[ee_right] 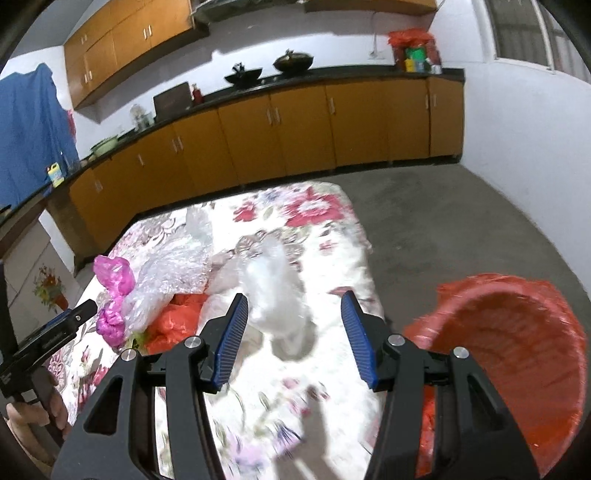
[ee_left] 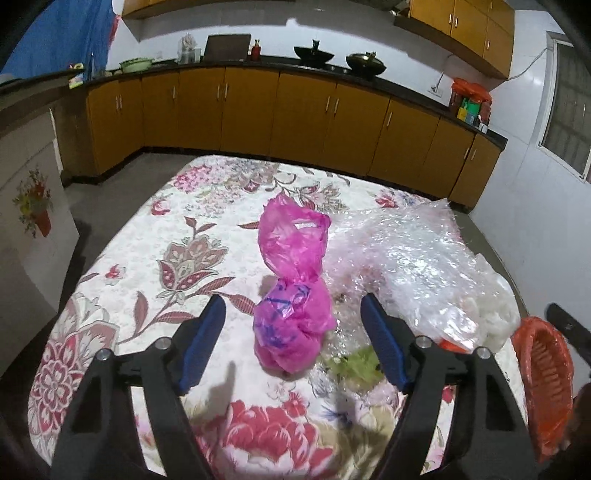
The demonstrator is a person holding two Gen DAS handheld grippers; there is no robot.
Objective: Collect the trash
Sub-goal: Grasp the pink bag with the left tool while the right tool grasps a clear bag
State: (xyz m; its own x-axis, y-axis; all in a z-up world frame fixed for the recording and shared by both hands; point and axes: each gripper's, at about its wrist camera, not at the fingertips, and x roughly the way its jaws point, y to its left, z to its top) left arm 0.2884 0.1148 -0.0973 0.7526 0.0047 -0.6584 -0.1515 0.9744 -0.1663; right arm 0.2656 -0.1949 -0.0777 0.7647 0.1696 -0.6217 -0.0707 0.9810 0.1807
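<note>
- We hold the left gripper [ee_left: 293, 326] wide, straddling the pink bag [ee_left: 293, 291] for a grasp.
- Right gripper [ee_right: 295, 321]: wide, empty; white wad [ee_right: 275, 295] at 12 o'clock, red basket [ee_right: 517, 354] waiting at 3 o'clock.

At twelve o'clock you face a run of orange-brown base cabinets [ee_left: 251, 110] under a dark countertop [ee_left: 406, 96]. On it stand two black woks [ee_left: 314, 55], a red bottle [ee_left: 255, 50] and, toward ten o'clock, a green pot [ee_left: 136, 64]. Upper cabinets [ee_left: 469, 22] hang at one o'clock. A blue cloth [ee_left: 59, 33] hangs at eleven. A floral cloth [ee_left: 147, 258] covers the table before you. At three o'clock a window [ee_left: 570, 107] sits in the white wall. Grey floor [ee_right: 443, 221] lies beyond the table.
</note>
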